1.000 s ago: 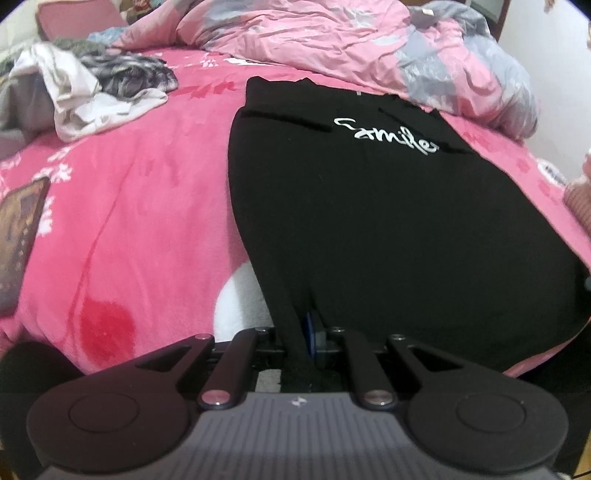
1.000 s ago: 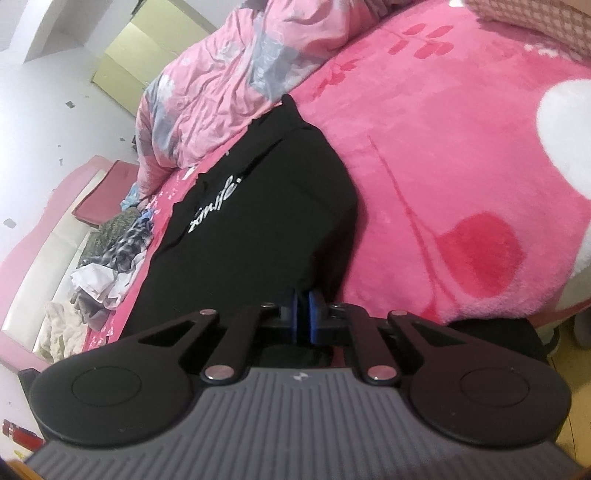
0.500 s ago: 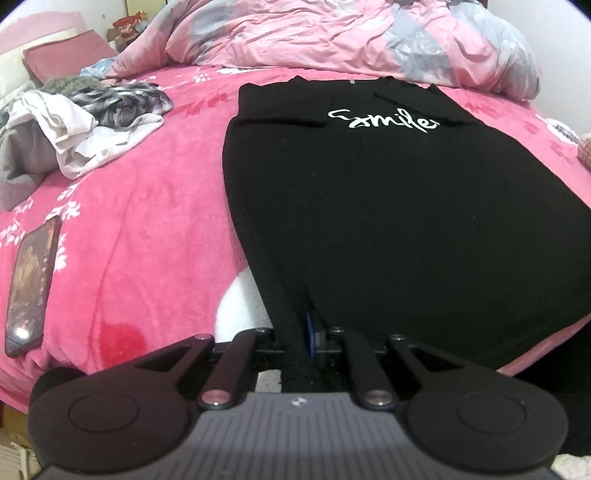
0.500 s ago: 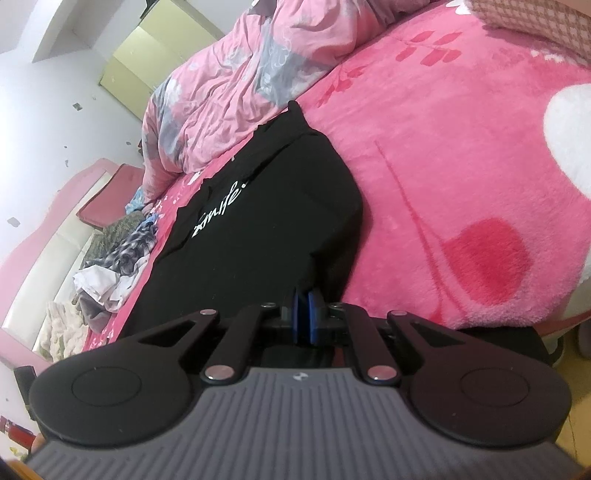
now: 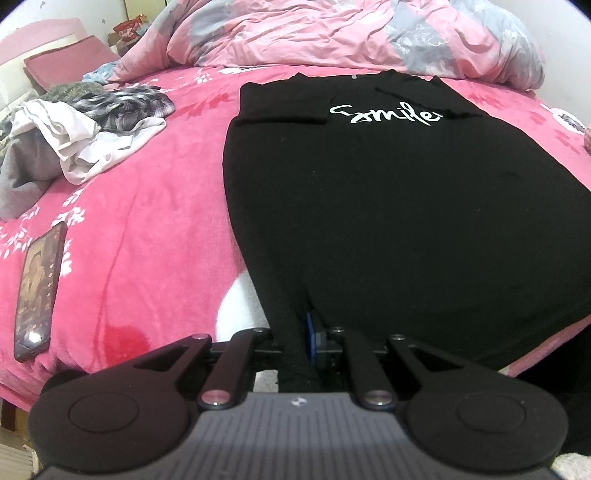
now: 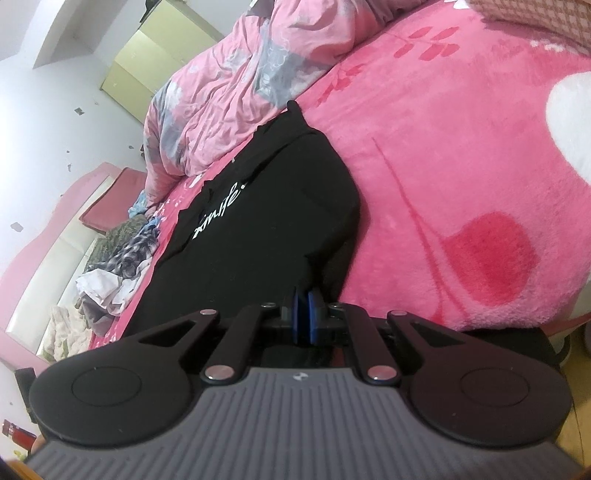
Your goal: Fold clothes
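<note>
At the far left of your left wrist view a phone (image 5: 38,291) lies face up on the pink blanket (image 5: 147,229), and beyond it sits a loose pile of unfolded clothes (image 5: 85,136) near the headboard. To the right of these, the black shirt (image 5: 388,206) with white "Smile" lettering is spread flat down the middle of the bed, sleeves already turned in, its collar toward the crumpled pink quilt (image 5: 351,33) and its hem at the near edge. Your left gripper (image 5: 299,343) is clamped on the hem's left corner, black cloth bunched between the blue pads. In your right wrist view the same shirt (image 6: 266,221) runs away at a slant, and your right gripper (image 6: 303,317) has its pads pressed together at the hem's right corner; the cloth appears pinched between them. You look to be at the start of the bottom-to-top fold. The next move likely calls for lifting both corners together, keeping the hem taut and level, carrying it toward the collar, and laying it down square before you let go
</note>
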Action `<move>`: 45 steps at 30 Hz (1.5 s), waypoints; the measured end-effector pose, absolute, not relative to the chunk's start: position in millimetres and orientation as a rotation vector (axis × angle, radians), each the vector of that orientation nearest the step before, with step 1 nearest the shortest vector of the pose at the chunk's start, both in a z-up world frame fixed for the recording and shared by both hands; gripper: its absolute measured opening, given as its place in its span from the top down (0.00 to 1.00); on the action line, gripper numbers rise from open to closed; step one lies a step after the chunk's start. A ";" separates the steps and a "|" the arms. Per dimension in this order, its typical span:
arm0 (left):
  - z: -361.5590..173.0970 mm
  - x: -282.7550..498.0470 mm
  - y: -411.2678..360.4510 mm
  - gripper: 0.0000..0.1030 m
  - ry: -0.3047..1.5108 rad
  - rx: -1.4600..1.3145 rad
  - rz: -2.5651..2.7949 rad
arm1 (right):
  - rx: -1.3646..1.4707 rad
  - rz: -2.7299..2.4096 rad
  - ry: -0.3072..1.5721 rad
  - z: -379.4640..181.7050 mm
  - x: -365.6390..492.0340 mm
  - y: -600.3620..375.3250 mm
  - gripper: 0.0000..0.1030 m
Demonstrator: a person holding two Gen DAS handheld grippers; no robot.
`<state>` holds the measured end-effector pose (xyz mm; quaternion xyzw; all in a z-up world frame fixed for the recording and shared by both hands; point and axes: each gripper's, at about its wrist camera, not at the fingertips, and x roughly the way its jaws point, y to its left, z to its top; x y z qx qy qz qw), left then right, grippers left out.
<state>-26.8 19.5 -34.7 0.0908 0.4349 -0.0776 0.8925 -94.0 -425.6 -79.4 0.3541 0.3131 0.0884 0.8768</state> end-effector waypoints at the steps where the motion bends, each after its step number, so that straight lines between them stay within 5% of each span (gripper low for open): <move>1: -34.7 -26.9 19.5 0.90 0.902 0.189 -0.160 | 0.741 0.185 0.653 -79.7 -94.1 -425.9 0.96; 45: -33.9 -29.3 7.2 0.88 0.897 0.273 -0.121 | 0.772 0.189 0.641 -90.8 -91.9 -421.5 0.96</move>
